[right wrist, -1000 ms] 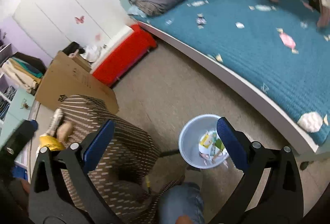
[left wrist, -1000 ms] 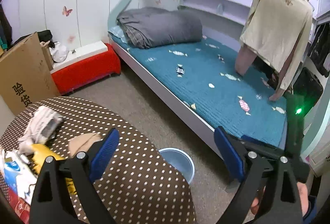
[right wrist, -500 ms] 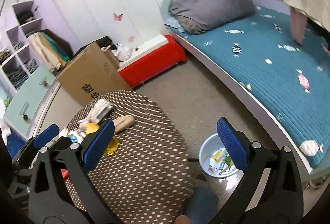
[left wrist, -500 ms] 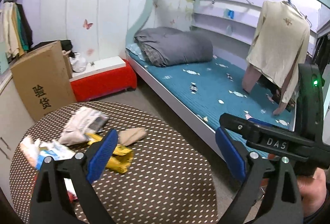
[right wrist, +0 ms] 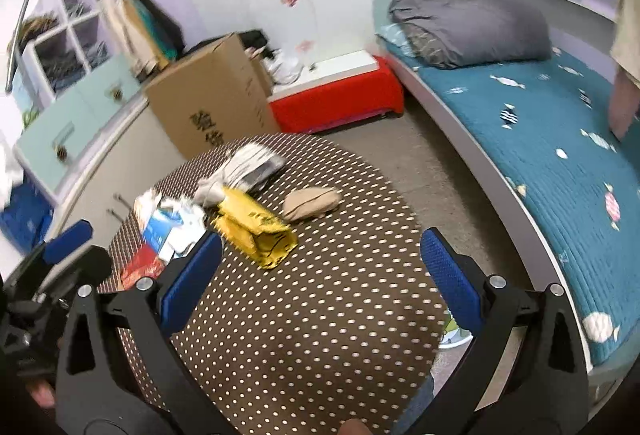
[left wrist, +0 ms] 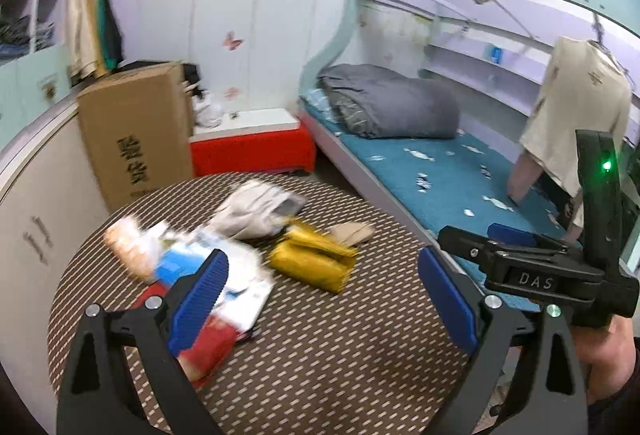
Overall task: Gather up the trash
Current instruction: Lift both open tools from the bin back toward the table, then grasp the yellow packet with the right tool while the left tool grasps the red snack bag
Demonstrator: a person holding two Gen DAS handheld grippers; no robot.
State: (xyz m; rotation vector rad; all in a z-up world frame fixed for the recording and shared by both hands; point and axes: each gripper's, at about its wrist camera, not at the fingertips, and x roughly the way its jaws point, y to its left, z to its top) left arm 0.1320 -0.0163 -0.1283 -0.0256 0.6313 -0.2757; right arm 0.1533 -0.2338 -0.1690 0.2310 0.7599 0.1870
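A round table [left wrist: 340, 355] [right wrist: 320, 335] in a brown dotted cloth carries the trash. On it lie a yellow packet [left wrist: 312, 259] [right wrist: 256, 231], a crumpled white and grey bag [left wrist: 256, 211] [right wrist: 248, 167], a beige lump [left wrist: 352, 233] [right wrist: 312, 201], a blue and white packet [left wrist: 244, 291] [right wrist: 168, 227] and a red packet [left wrist: 208, 351] [right wrist: 140, 267]. My left gripper [left wrist: 322, 291] hovers open over the table, nothing in it. My right gripper [right wrist: 320, 267] is open too, above the near table edge. A sliver of the pale blue bin [right wrist: 452, 335] shows past the table rim.
A tall cardboard box [left wrist: 136, 131] and a red bench [left wrist: 252, 151] stand behind the table. The bed [left wrist: 440, 171] with a grey duvet [left wrist: 392, 107] runs along the right. A shirt [left wrist: 576, 123] hangs over it. A curved cabinet [left wrist: 32, 219] is at the left.
Both grippers have swung from over the bin and floor to above the table. The trash now sits closer, in front of the fingers. Both stayed open.
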